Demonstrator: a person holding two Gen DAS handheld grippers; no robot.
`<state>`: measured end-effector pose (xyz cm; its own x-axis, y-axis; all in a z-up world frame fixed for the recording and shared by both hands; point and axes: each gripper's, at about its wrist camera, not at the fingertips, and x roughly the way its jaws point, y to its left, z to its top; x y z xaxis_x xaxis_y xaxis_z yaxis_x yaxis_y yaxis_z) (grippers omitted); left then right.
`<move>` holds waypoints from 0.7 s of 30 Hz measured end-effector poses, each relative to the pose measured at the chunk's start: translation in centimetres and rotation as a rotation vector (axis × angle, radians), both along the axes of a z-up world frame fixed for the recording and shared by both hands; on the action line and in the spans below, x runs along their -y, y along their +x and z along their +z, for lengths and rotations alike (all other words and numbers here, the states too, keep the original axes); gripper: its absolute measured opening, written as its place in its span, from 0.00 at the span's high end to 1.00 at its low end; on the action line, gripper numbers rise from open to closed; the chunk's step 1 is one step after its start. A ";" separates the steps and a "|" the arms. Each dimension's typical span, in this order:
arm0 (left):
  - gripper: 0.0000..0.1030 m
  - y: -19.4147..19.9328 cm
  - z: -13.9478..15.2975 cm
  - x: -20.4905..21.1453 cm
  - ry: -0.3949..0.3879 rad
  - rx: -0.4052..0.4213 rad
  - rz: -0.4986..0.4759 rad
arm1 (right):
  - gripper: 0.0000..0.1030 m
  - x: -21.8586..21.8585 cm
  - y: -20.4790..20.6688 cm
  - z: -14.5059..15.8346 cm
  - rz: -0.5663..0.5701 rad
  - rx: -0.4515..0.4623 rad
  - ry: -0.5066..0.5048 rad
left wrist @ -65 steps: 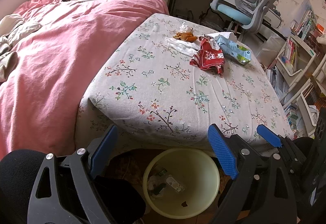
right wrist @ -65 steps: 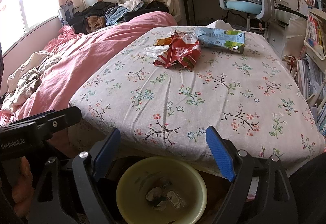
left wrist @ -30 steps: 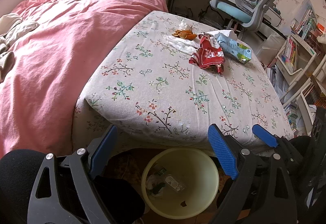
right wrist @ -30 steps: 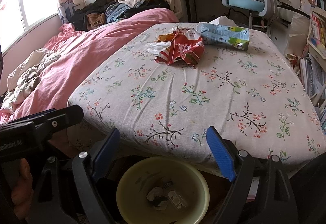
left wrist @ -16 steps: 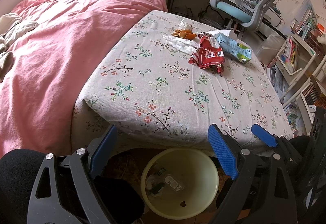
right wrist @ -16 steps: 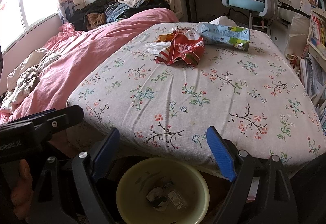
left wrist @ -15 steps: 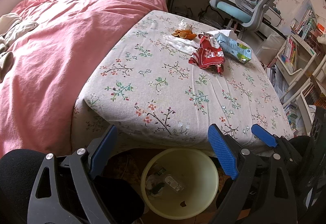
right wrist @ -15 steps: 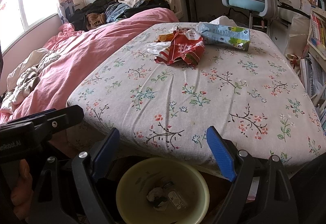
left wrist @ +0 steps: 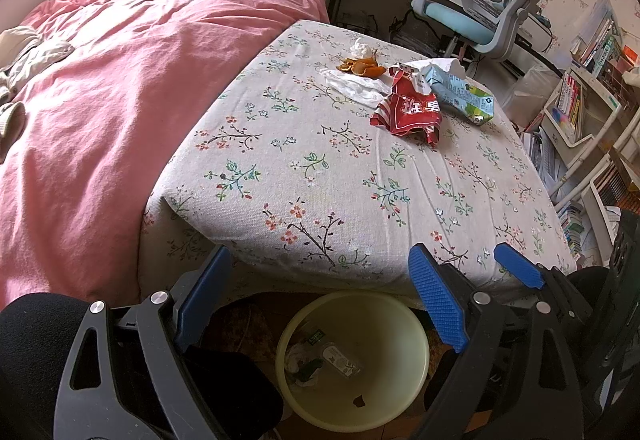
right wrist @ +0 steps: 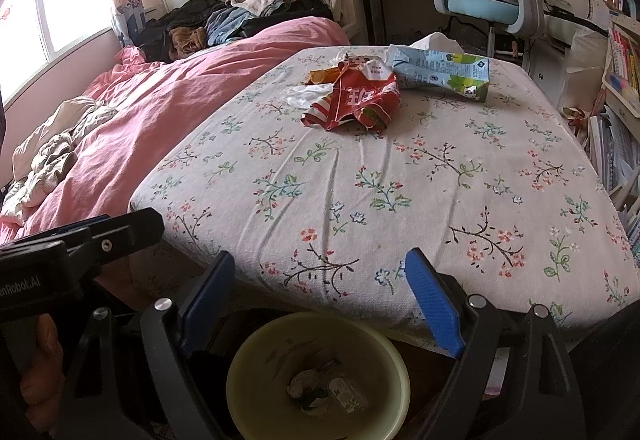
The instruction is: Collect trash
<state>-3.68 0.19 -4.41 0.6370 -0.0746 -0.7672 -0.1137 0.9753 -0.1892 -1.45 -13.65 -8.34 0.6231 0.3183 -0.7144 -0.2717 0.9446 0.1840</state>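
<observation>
Red snack wrapper [left wrist: 412, 112] and pale-blue packet [left wrist: 460, 94] lie w/ orange peel [left wrist: 362, 66] and tissue at the far end of the floral bedsheet [left wrist: 320, 176], well apart from both grippers. Left gripper [left wrist: 320, 304] & right gripper [right wrist: 316, 300] hang spread wide, empty, over the yellow bin [right wrist: 248, 368]. Risk: long reach, and crinkly foil could slip or drag peel off the edge.

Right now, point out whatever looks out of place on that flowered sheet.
Litter lies in a clump at the far end of the flowered sheet: a crumpled red snack wrapper, a torn pale blue-green packet, orange peel and white tissue. None is in the yellow bin below the near edge.
</observation>
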 end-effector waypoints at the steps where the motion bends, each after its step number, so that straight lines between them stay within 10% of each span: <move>1: 0.16 0.0 0.0 0.1 0.000 0.000 0.000 | 0.19 0.1 0.0 0.1 0.000 0.000 0.000; 21: 0.16 0.0 0.0 0.2 0.000 0.001 -0.001 | 0.19 0.1 -0.1 0.4 0.002 0.006 -0.005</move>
